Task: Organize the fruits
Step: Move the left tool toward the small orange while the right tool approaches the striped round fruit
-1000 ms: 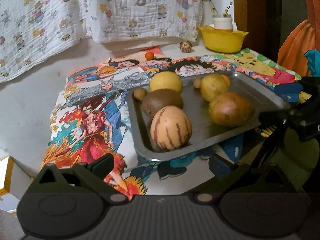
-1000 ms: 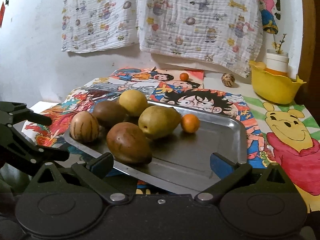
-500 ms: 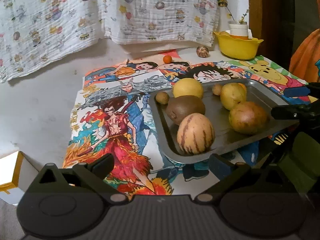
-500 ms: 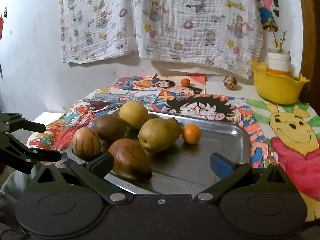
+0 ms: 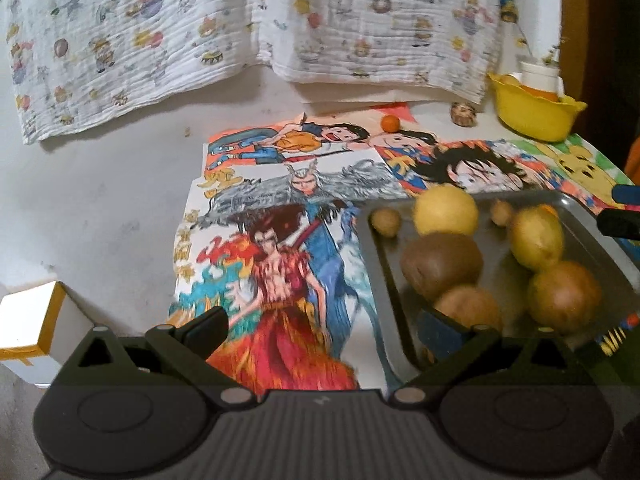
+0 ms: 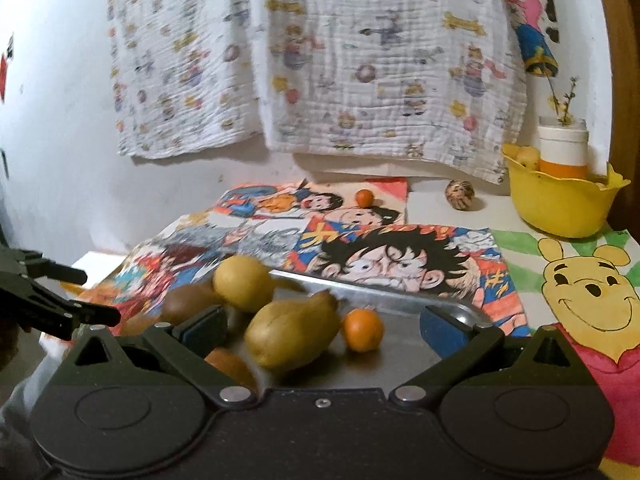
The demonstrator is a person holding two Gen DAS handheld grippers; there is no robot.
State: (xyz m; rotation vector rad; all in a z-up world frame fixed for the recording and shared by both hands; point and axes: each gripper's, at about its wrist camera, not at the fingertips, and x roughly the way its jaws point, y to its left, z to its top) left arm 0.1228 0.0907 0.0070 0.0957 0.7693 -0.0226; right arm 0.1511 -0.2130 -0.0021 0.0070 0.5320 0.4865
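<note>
- Fruit sits mostly in the metal tray (image 5: 592,232): yellow round fruit (image 5: 446,210) at the back, brown kiwi-like fruit (image 5: 442,264) in front of it, yellow pear-shaped fruit (image 6: 292,334) mid-tray, small orange (image 6: 362,330) just beside the pear, touching or nearly so.
- More in the tray, left wrist view: reddish-brown fruit (image 5: 564,294) near the front right, two small tan fruits (image 5: 386,222) toward the back; a blurred fruit at the front edge sits partly behind a finger.
- Strays outside the tray: tiny orange (image 6: 365,198) and a mottled round fruit (image 6: 460,195) far back on the surface (image 5: 100,208), well apart from the tray, near the yellow bowl (image 6: 560,204).
- Tray rests on cartoon posters (image 5: 280,280) covering the surface.
- Left hand-held gripper (image 5: 320,330): fingers spread wide, empty, over the poster w/ the right finger by the tray's near-left corner.
- Right hand-held gripper (image 6: 324,324): fingers spread, empty, straddling pear and small orange but not touching either, as far as I can tell.
- Step, my read: approach/selection phase, nothing grasped yet; heavy blur in both views suggests motion.
- Next move prob. calls for: pick one target (pear sits best between the right fingers), center it, close gently. Round fruit may roll on smooth metal, so grip near the widest part.
- Sorting destination unclear; bowl is a guess.
</note>
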